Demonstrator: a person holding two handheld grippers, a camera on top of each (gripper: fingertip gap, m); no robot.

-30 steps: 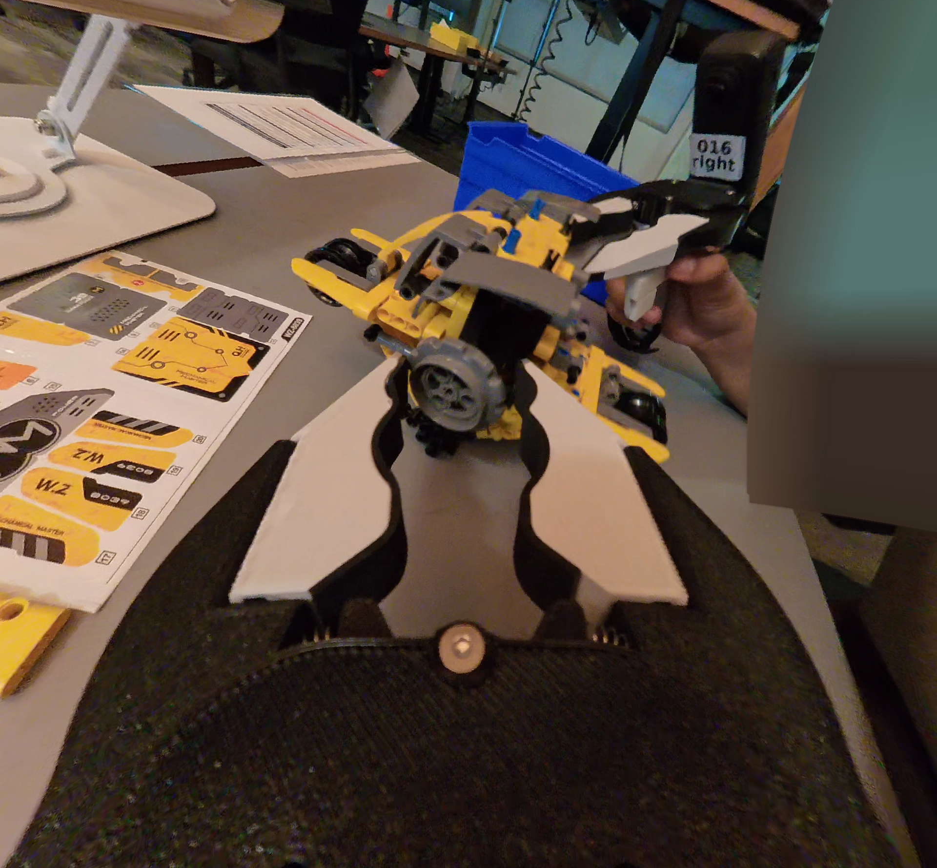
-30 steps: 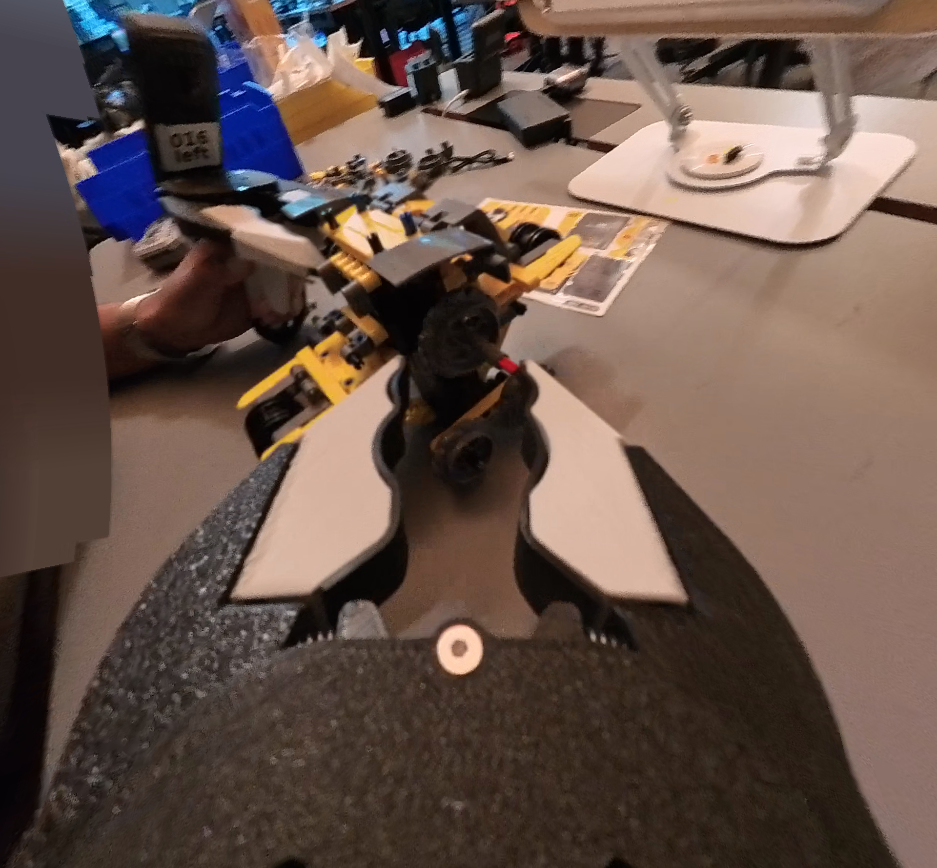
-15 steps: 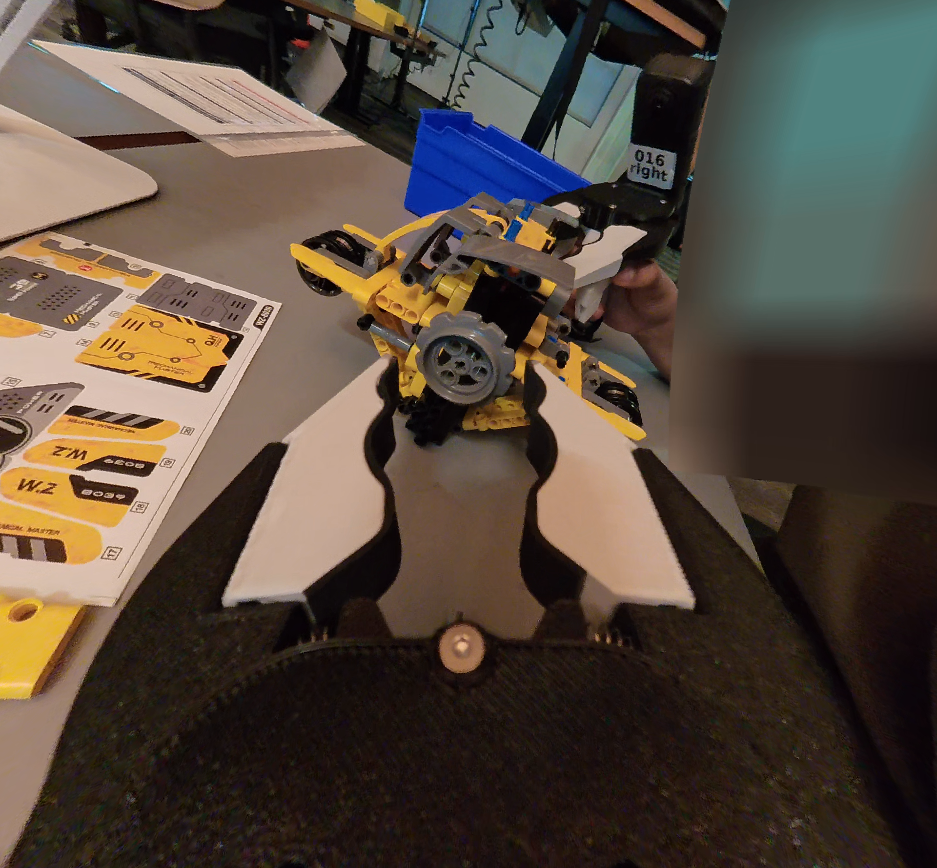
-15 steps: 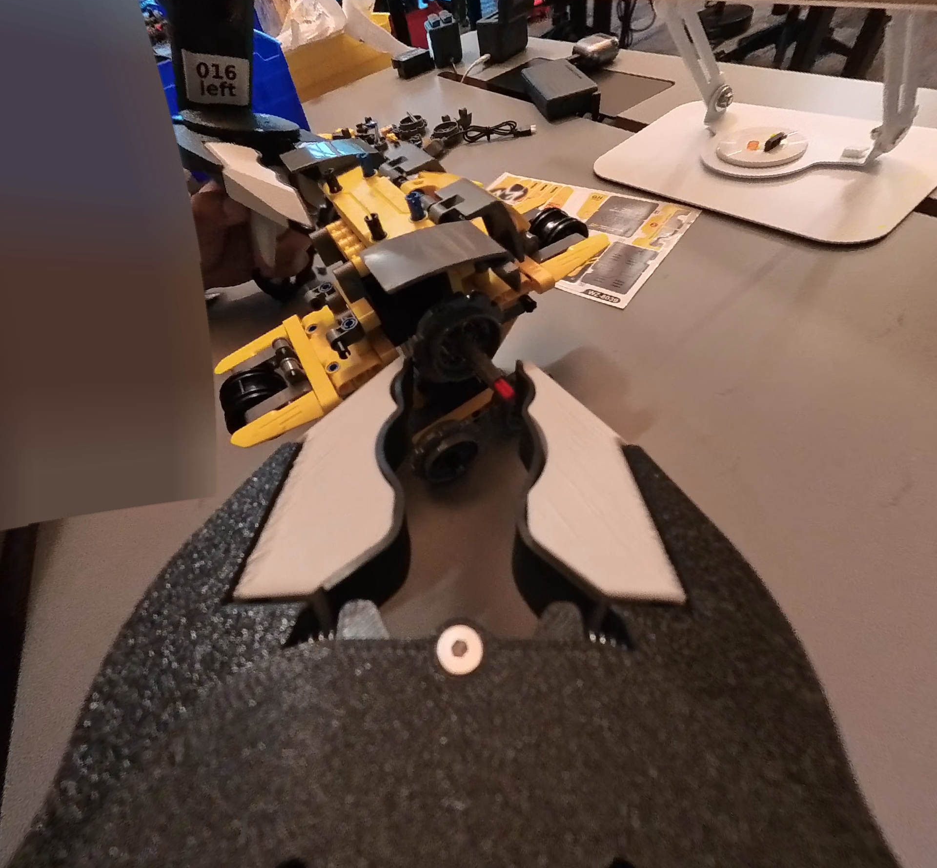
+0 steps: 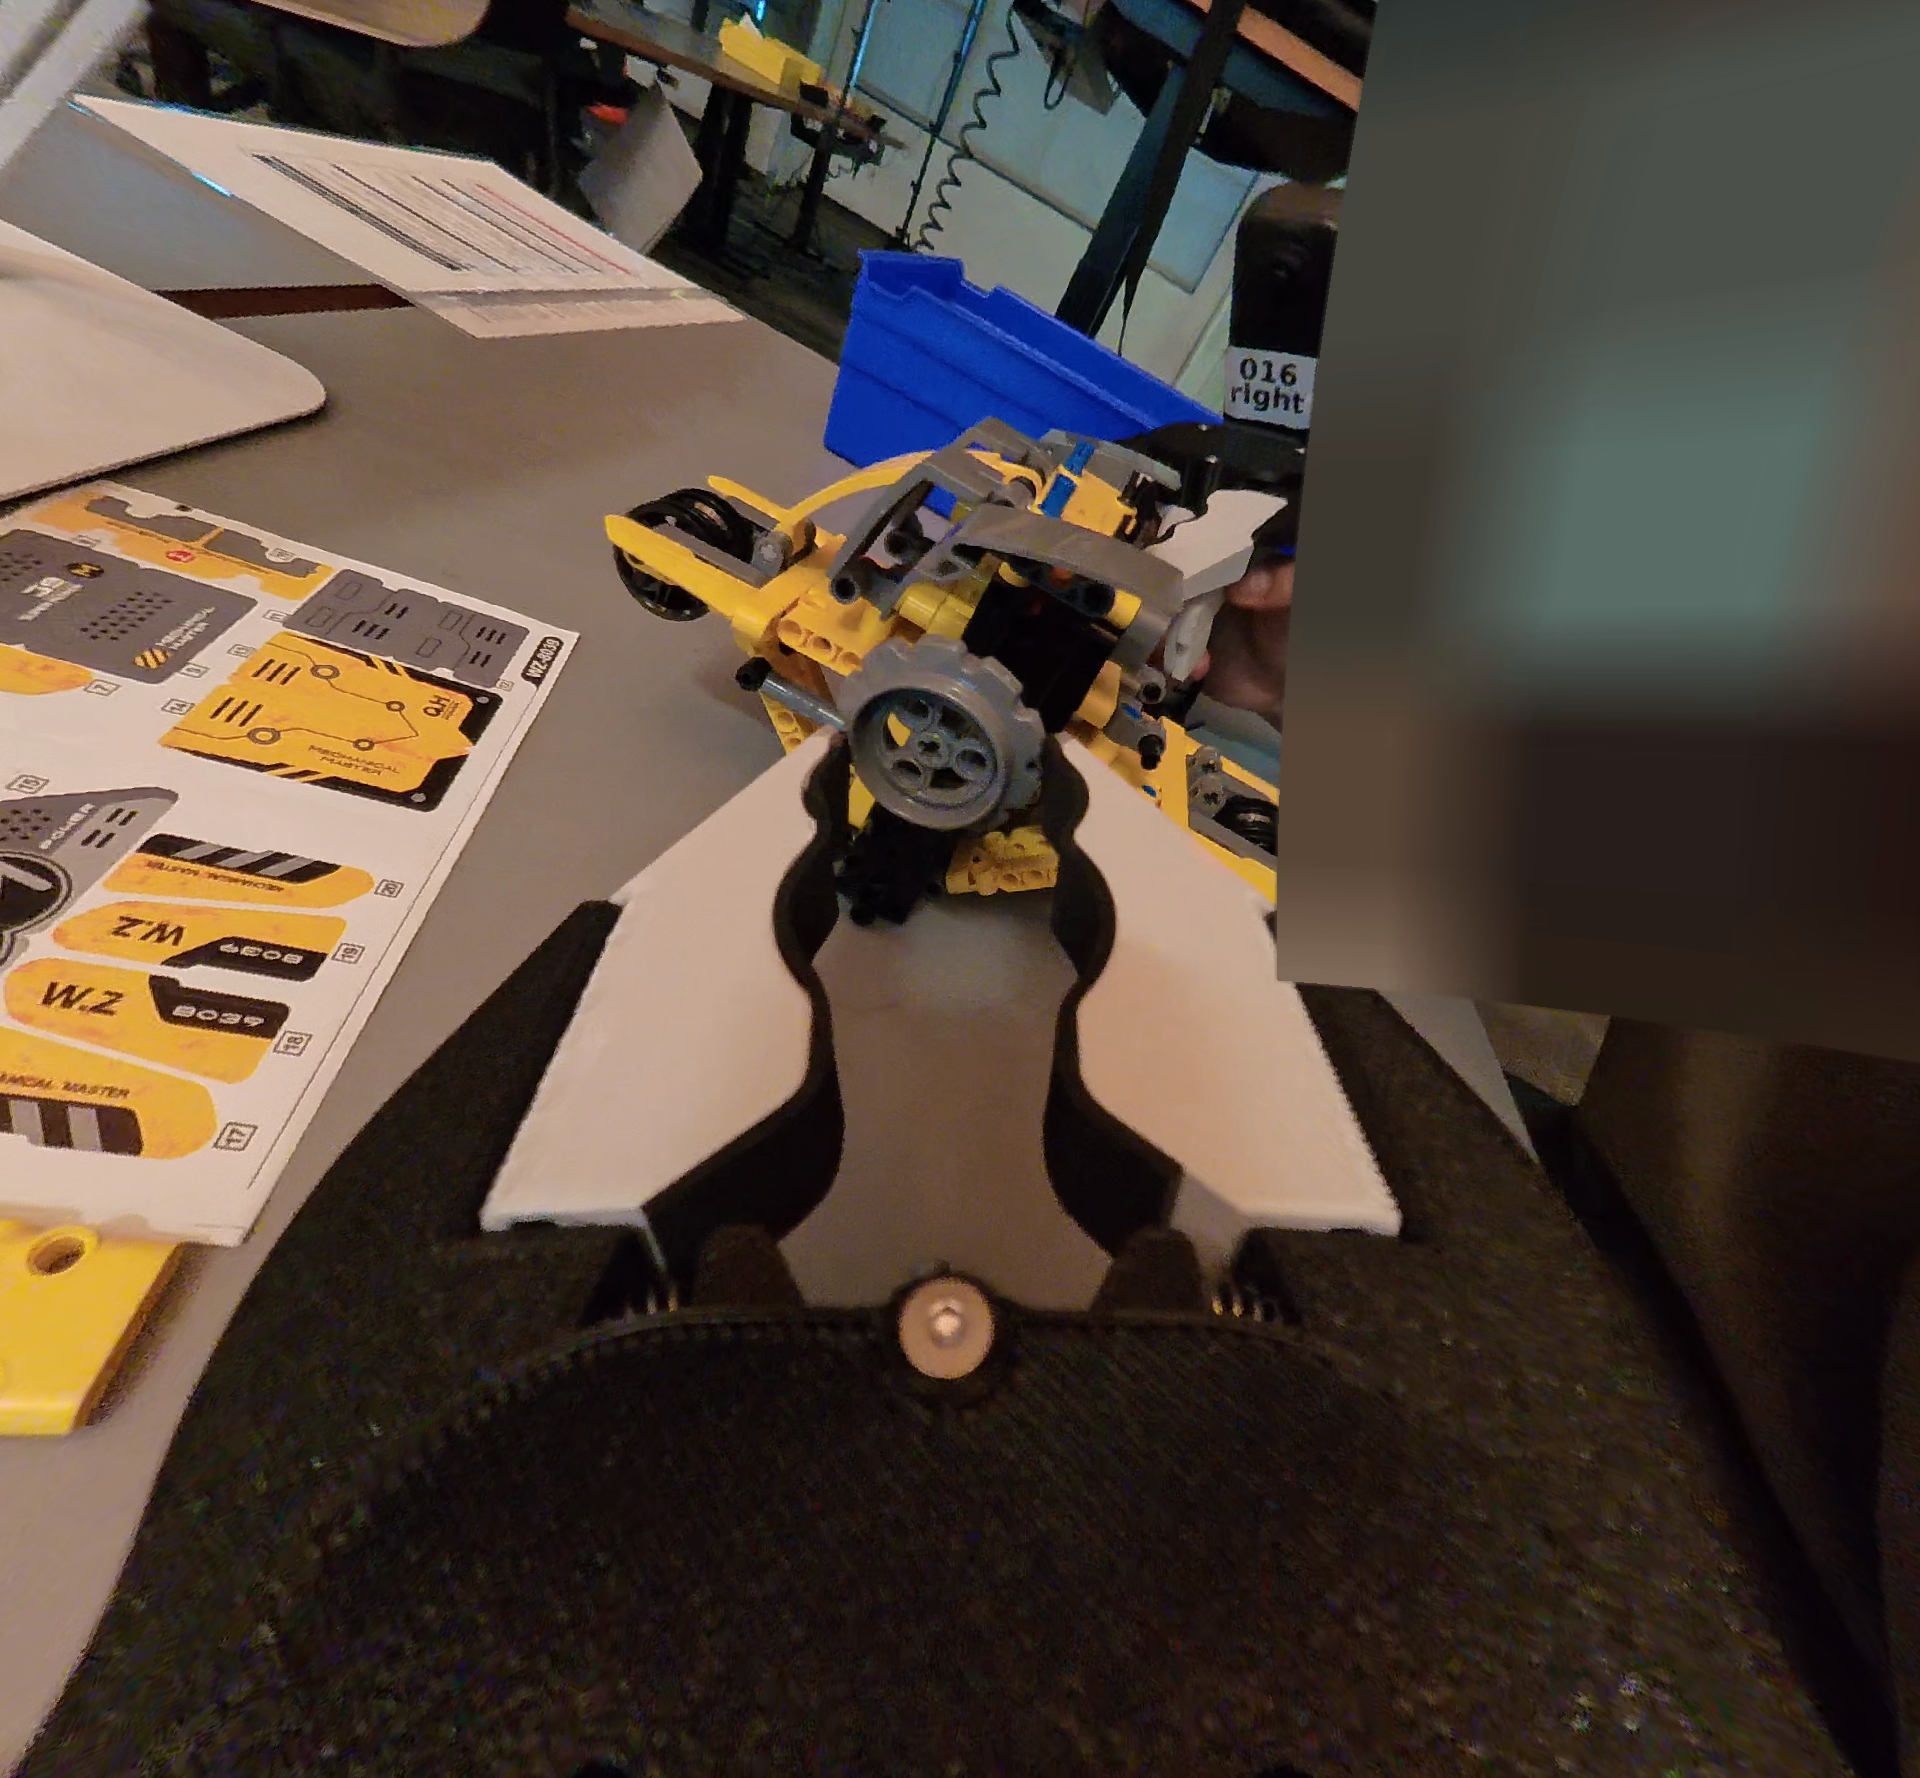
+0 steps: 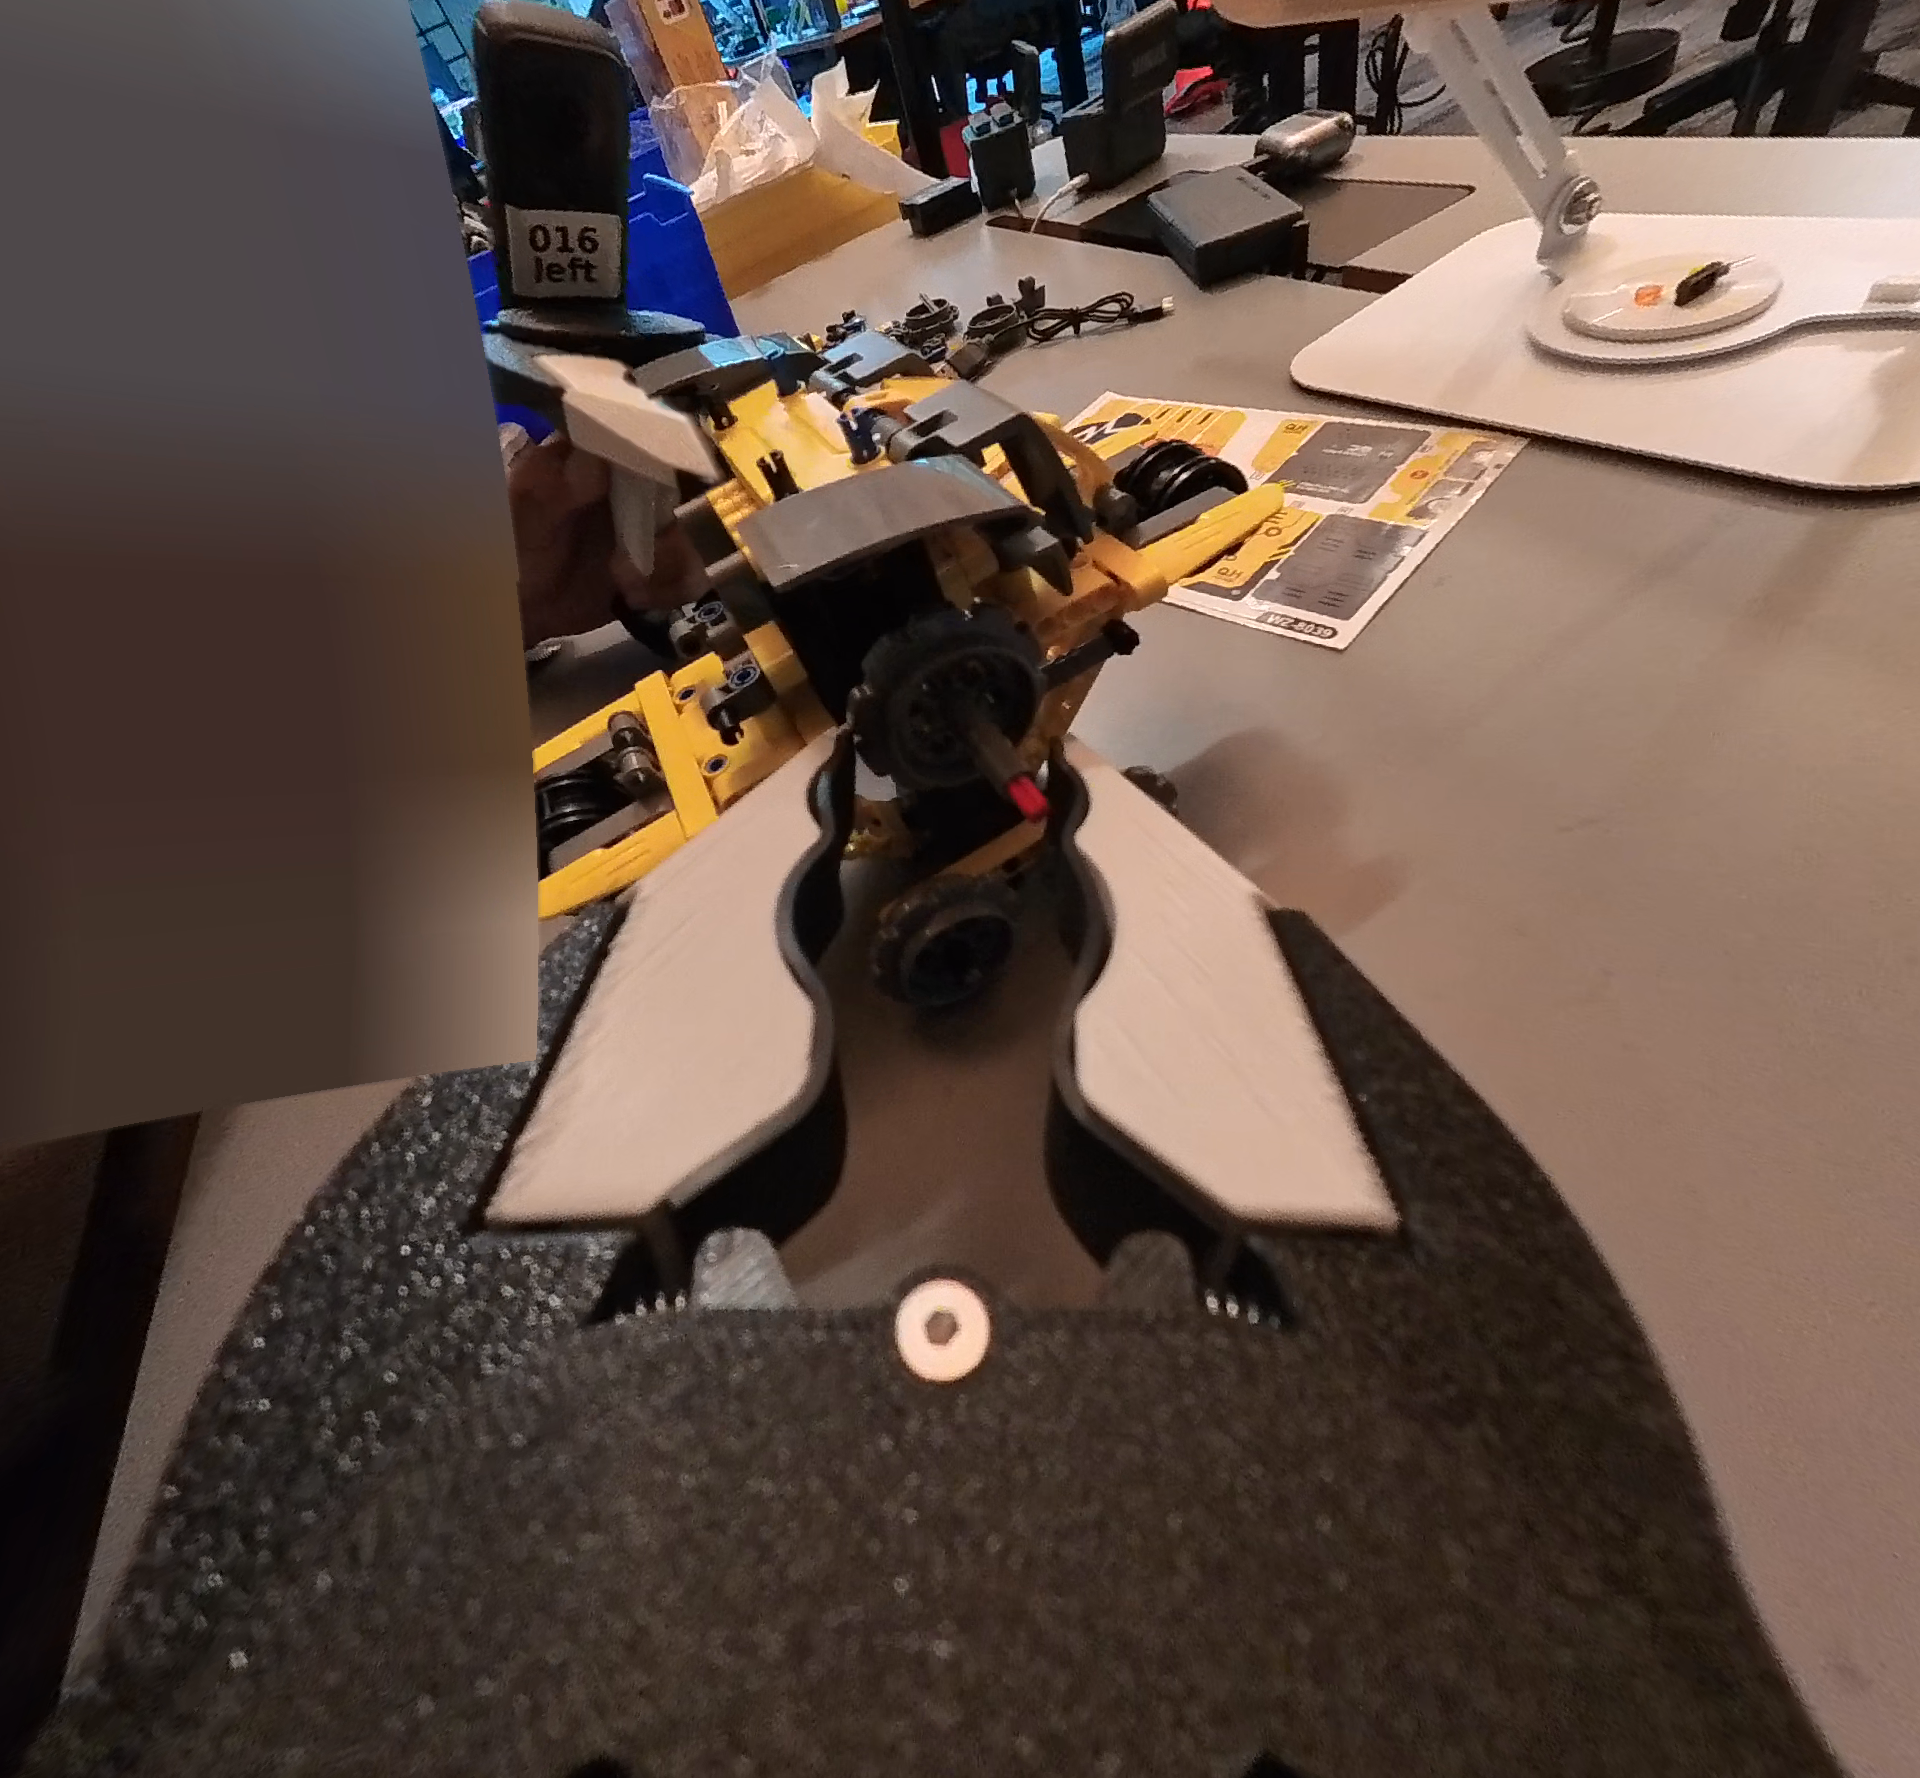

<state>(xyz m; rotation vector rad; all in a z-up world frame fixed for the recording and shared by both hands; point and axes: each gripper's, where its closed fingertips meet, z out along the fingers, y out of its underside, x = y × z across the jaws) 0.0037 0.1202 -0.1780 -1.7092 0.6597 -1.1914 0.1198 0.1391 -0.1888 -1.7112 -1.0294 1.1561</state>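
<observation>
A yellow and grey brick-built vehicle model (image 5: 935, 585) is held between both grippers over the grey table (image 5: 582, 481). My left gripper (image 5: 945, 772) is shut on one end of the model, and a grey toothed wheel (image 5: 940, 760) sits between its fingertips. My right gripper (image 6: 951, 772) is shut on the opposite end (image 6: 873, 523), around a black wheel (image 6: 951, 700) whose axle has a red tip. A second black wheel (image 6: 945, 944) hangs lower between its fingers. Each gripper shows in the other's view: the right (image 5: 1216, 533), the left (image 6: 623, 424).
A sticker sheet (image 5: 208, 793) lies on the table to the left, and also shows in the right wrist view (image 6: 1340, 502). A blue bin (image 5: 966, 357) stands behind the model. There are also a white stand base (image 6: 1610, 378), small black parts and a cable (image 6: 987, 326), a yellow plate (image 5: 62, 1323) and a paper sheet (image 5: 436, 222). Left tips to right tips: about 12 cm.
Both grippers stay shut on the model. They have shifted a little together and the model has turned slightly with them. Nothing was let go.
</observation>
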